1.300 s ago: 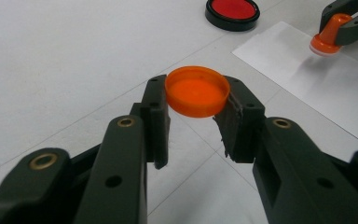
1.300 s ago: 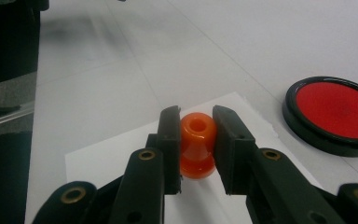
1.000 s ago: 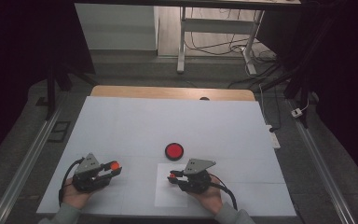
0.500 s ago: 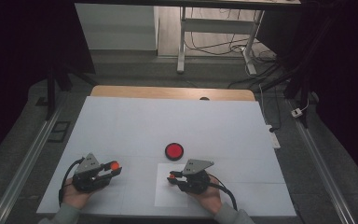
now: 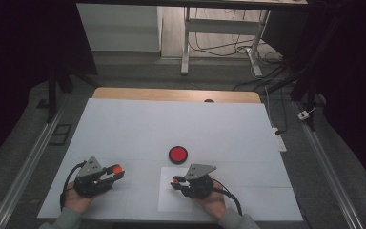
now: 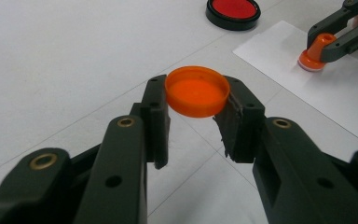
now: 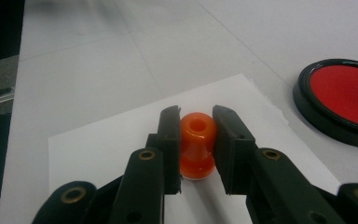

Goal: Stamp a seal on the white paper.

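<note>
While the left gripper (image 6: pixel 193 116) clamps an orange cap (image 6: pixel 197 90) above the white bench (image 5: pixel 138 129), near its front edge, the right gripper (image 7: pixel 196 135) is closed on an orange stamp (image 7: pixel 196 142) standing on a paper sheet (image 7: pixel 102 149), with free surface all around.

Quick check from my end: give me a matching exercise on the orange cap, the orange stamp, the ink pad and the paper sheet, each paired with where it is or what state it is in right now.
Things:
1. orange cap
2. orange stamp
3. ink pad
4. paper sheet

Places or states:
A. lies flat on the table under the stamp's base
B. sits open, red surface up, free of both grippers
C. clamped in the left gripper, held off the table
D. clamped upright in the right gripper, base on the paper

Pairs: 1-C, 2-D, 3-B, 4-A
</note>
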